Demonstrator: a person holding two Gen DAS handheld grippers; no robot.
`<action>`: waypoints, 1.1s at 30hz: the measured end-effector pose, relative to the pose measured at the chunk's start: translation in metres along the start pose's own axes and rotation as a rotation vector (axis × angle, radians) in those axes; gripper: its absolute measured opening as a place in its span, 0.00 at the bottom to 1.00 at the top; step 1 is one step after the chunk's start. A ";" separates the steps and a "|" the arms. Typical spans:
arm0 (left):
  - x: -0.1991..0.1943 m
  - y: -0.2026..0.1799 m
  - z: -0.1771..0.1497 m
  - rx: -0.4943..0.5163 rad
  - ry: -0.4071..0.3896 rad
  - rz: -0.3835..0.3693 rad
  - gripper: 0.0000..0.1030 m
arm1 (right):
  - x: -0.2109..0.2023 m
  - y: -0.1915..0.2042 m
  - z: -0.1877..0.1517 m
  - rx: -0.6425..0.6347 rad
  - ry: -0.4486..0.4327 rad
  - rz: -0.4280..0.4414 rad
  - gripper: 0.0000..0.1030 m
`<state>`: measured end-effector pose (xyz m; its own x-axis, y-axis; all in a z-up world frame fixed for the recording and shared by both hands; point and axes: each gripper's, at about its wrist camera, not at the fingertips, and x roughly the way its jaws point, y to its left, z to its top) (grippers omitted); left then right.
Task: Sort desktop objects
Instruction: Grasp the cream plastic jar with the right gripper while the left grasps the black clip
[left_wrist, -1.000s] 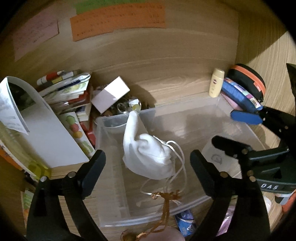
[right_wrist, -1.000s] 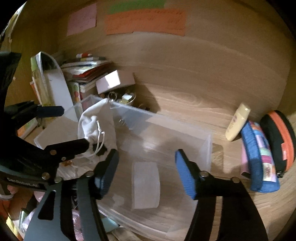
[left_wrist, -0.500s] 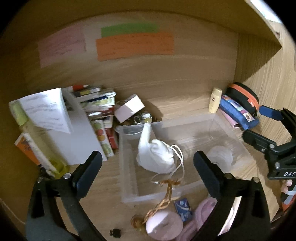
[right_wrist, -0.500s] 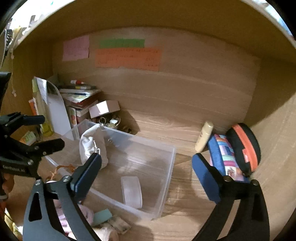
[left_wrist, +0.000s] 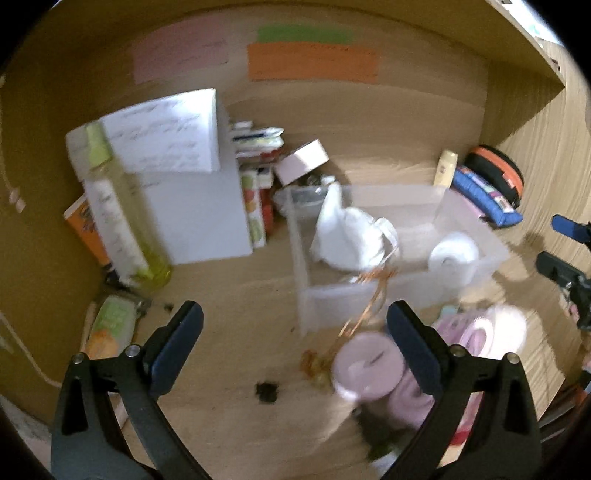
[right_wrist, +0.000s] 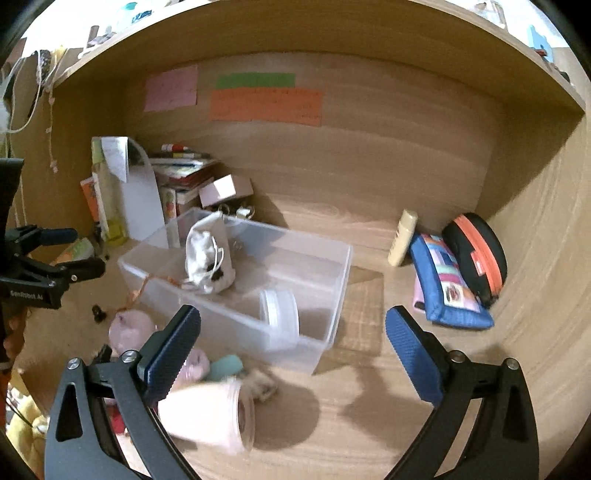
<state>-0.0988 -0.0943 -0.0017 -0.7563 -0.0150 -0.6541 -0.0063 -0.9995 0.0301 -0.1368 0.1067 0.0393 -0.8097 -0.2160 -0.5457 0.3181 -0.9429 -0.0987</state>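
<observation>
Left wrist view: the left gripper (left_wrist: 293, 336) has been opening and now gapes wide, with nothing held. The clear bin (left_wrist: 306, 295) holds a white pouch (left_wrist: 347, 236) and a white roll (left_wrist: 452, 254). Only here, a tall yellow bottle (left_wrist: 118, 218) shows plainly.

Right wrist view: the right gripper (right_wrist: 293, 339) has just opened wide too, empty. Only here, a pink cup (right_wrist: 210, 413) lies tipped over before the bin.

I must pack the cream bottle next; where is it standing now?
In the right wrist view the cream bottle leans against the back wall at the right, beside the blue pouch, outside the clear bin.
</observation>
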 end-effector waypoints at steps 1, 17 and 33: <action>-0.001 0.003 -0.004 -0.002 0.006 0.005 0.98 | -0.002 0.000 -0.005 0.001 0.007 -0.004 0.97; 0.016 0.033 -0.067 -0.007 0.157 0.039 0.98 | -0.014 0.022 -0.052 -0.003 0.092 -0.006 0.97; 0.033 0.037 -0.071 -0.017 0.192 -0.012 0.76 | 0.015 0.055 -0.068 -0.035 0.175 0.017 0.97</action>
<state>-0.0771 -0.1337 -0.0761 -0.6178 -0.0064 -0.7863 -0.0022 -0.9999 0.0098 -0.0978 0.0694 -0.0309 -0.7065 -0.1814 -0.6840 0.3504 -0.9294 -0.1155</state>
